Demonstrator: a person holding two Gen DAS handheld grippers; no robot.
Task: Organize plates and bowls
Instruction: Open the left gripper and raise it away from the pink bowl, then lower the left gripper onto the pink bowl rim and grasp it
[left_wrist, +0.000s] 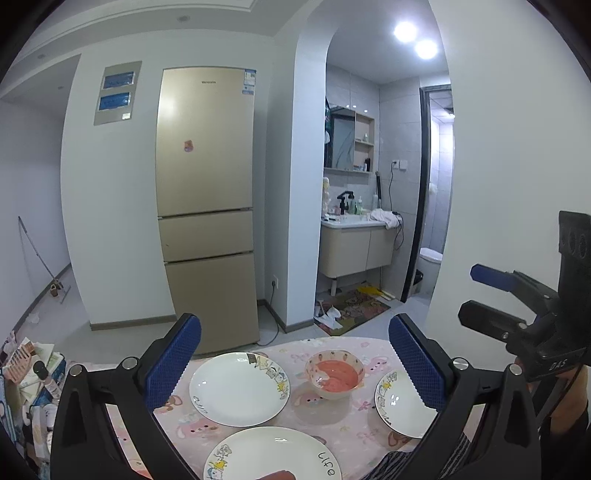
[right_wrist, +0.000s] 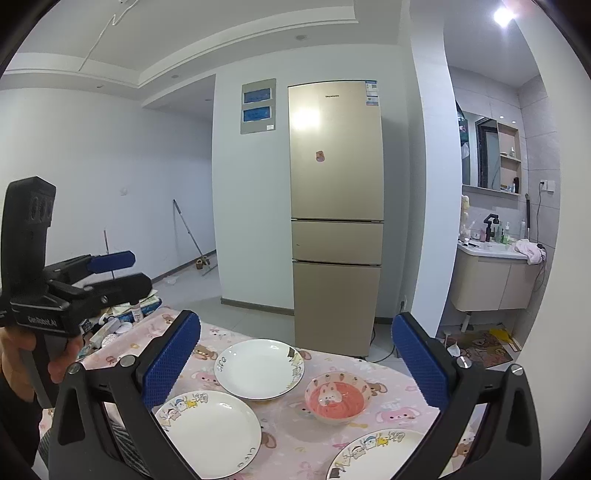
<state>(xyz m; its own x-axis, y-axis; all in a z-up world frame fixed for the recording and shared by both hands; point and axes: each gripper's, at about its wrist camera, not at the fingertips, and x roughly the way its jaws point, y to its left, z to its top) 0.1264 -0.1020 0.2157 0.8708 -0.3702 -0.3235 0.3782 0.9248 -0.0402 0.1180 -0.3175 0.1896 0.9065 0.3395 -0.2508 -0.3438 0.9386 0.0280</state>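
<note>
Three white plates with cartoon rims and one pink bowl lie apart on a pink cartoon tablecloth. In the left wrist view: a far plate (left_wrist: 239, 387), a near plate (left_wrist: 273, 454), a right plate (left_wrist: 402, 404) partly behind a finger, and the bowl (left_wrist: 334, 373). In the right wrist view: far plate (right_wrist: 259, 369), near-left plate (right_wrist: 208, 430), near-right plate (right_wrist: 380, 454), bowl (right_wrist: 336, 398). My left gripper (left_wrist: 295, 362) (right_wrist: 118, 273) hovers open above them, holding nothing. My right gripper (right_wrist: 295, 363) (left_wrist: 489, 297) is also open and holding nothing, beside the left one.
The table (left_wrist: 332, 417) (right_wrist: 288, 424) has a pile of bottles and boxes (left_wrist: 33, 376) (right_wrist: 122, 325) at its left end. A gold fridge (left_wrist: 207, 206) stands behind it. A hand (right_wrist: 55, 354) grips the left tool.
</note>
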